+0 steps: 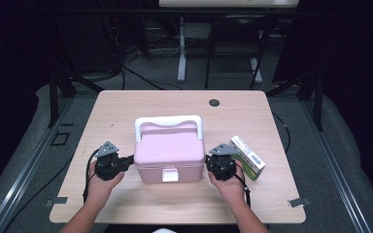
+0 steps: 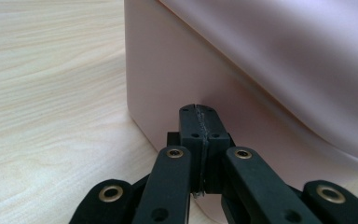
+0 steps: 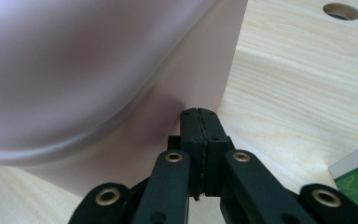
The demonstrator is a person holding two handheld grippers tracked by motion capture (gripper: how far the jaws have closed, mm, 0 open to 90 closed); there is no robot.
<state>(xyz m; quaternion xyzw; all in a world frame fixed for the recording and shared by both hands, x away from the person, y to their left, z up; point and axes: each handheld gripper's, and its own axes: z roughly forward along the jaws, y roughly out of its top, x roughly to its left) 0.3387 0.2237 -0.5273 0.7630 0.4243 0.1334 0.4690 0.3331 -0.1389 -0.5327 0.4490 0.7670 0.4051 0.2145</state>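
Left claw (image 1: 129, 160), right claw (image 1: 209, 160) pressed together, flanking smooth pink plastic box (image 1: 169, 148).

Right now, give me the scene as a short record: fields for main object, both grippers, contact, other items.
main object: pink lidded box with white handle, lid down, white latch facing the person
left gripper: jaws shut, empty, tips at the box's left wall
right gripper: jaws shut, empty, tips at the box's right wall
contact: tips look pressed to the walls; cannot confirm
other items: green and white carton right of the box
surface: light wood table
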